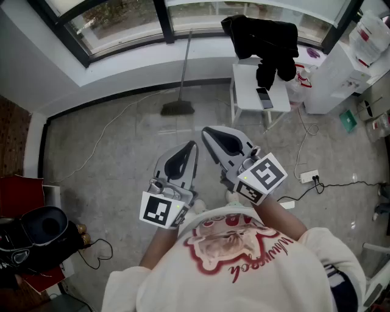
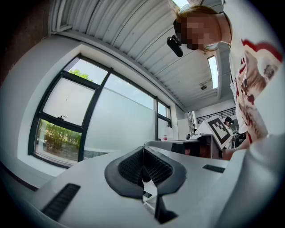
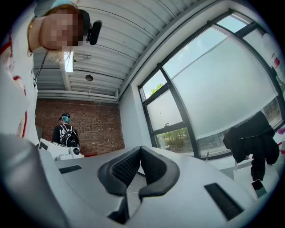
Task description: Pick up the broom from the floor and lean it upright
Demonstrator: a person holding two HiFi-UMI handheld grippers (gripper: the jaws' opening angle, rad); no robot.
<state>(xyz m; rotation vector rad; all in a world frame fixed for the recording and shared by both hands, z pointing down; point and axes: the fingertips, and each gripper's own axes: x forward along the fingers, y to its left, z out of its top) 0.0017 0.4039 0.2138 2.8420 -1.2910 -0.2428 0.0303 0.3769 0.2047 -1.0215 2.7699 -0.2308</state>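
We hold left gripper [image 1: 194,145] and right gripper [image 1: 205,130] with jaws pressed together, empty; broom [image 1: 177,108] leans upright against window wall [image 1: 109,70], bristles indistinct.

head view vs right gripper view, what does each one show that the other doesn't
Only the head view: the grey floor, the power strip, and the whole broom, head on the floor, handle leaning at the window sill. Only the right gripper view: a brick wall, a person in dark clothes before it, the ribbed ceiling. Both: the right hand-held gripper, jaws together, the black garment on the white table, and the window.
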